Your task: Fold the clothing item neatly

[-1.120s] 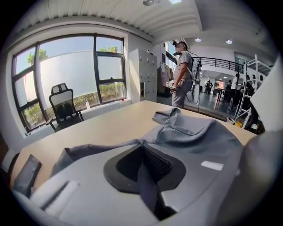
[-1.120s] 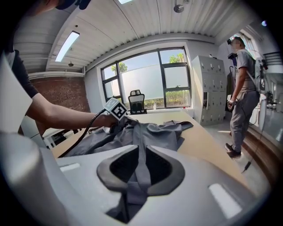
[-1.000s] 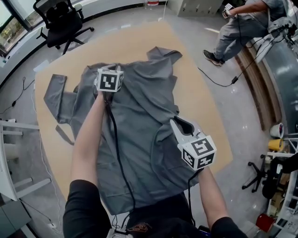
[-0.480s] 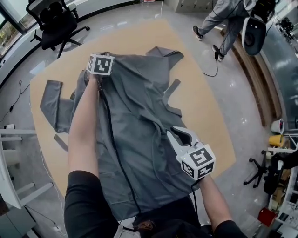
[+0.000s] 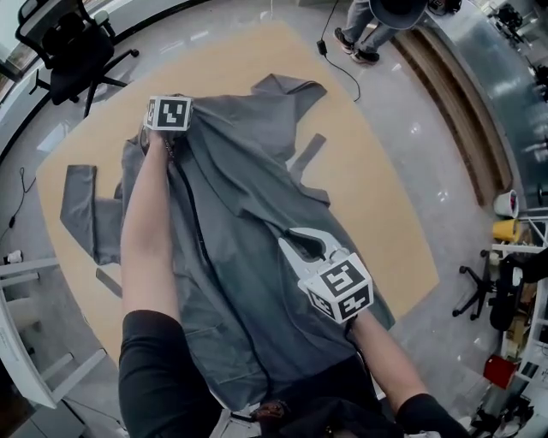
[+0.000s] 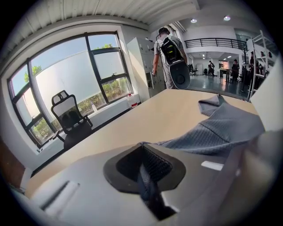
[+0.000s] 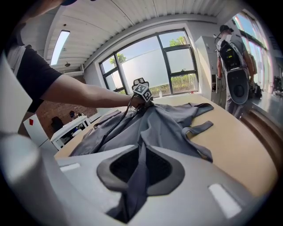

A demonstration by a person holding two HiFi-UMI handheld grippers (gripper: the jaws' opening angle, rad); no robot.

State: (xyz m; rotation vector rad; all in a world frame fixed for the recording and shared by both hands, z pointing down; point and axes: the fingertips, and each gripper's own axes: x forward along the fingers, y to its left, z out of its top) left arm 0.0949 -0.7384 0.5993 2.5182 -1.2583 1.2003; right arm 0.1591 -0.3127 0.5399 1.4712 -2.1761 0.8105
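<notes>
A grey garment (image 5: pixel 248 214) lies spread on a tan table (image 5: pixel 377 214), with one sleeve (image 5: pixel 81 205) off to the left. My left gripper (image 5: pixel 165 128) is at the garment's far left edge, jaws shut on a thin fold of the grey fabric (image 6: pixel 148 181). My right gripper (image 5: pixel 301 242) is over the near right part of the garment, jaws closed on a pinched ridge of the cloth (image 7: pixel 138 174). In the right gripper view the cloth runs taut from my jaws up to the left gripper (image 7: pixel 140 92). Both arms reach out over the garment.
A black office chair (image 5: pixel 64 43) stands beyond the table's far left corner. A person (image 5: pixel 368 26) walks on the floor past the far edge. A grey strap (image 5: pixel 306 154) trails from the garment's right side. Clutter (image 5: pixel 509 282) sits on the floor at the right.
My left gripper has carried its edge of the garment farther away and left. My right gripper has shifted slightly left and lower with its fold. The person in the background has walked off.
</notes>
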